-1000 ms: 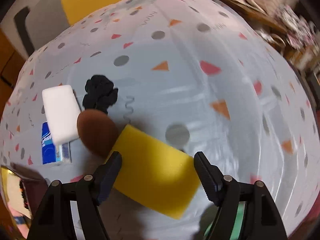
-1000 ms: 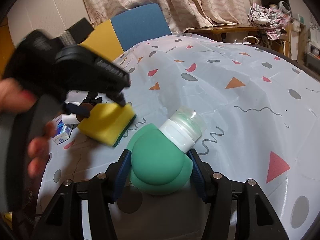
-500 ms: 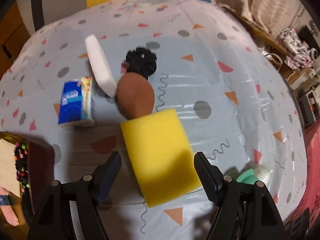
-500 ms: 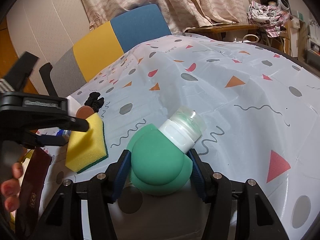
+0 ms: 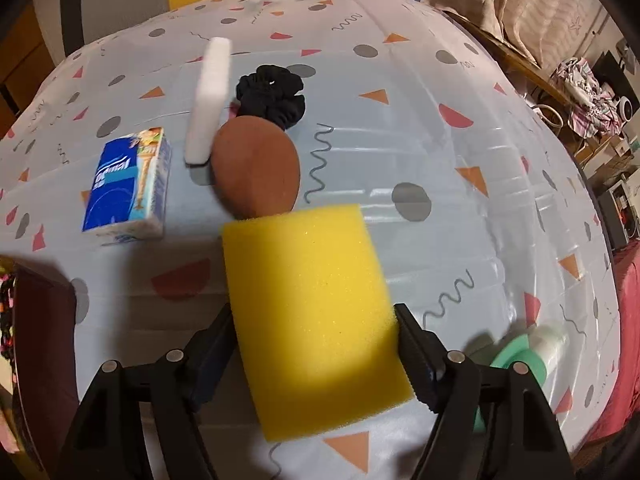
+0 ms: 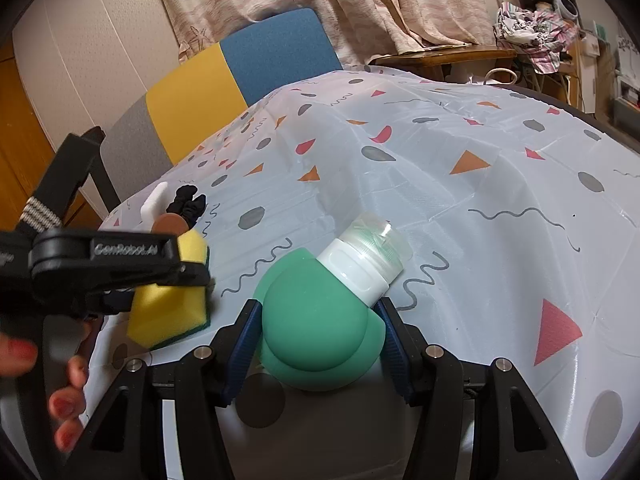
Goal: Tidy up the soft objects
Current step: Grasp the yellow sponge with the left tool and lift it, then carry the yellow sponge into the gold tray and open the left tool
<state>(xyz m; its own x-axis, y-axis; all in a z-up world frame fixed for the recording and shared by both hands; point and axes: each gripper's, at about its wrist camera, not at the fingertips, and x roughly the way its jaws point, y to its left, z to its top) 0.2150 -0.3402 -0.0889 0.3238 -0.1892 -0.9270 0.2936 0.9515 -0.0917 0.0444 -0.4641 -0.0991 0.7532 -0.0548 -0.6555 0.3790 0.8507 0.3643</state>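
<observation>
My left gripper (image 5: 314, 354) is shut on a yellow sponge (image 5: 312, 300) with a green underside, also seen in the right wrist view (image 6: 170, 300), held above the table. Beyond it lie a brown egg-shaped sponge (image 5: 256, 170), a black scrunchie (image 5: 272, 94), a white foam block (image 5: 208, 100) on its edge and a blue tissue pack (image 5: 128, 184). My right gripper (image 6: 316, 340) is shut on a green squeeze bottle (image 6: 316, 332) with a white cap (image 6: 360, 268) and clear lid, low over the table.
The table wears a white cloth (image 6: 460, 200) with coloured shapes. A yellow, blue and grey chair (image 6: 248, 64) stands behind it. A wooden shelf with clothes (image 6: 532, 36) is at the far right. A dark object (image 5: 36, 320) sits at the table's left edge.
My left gripper has pulled back and turned, and its jaws have closed onto the yellow sponge and lifted it. The right gripper with the green bottle has stayed put.
</observation>
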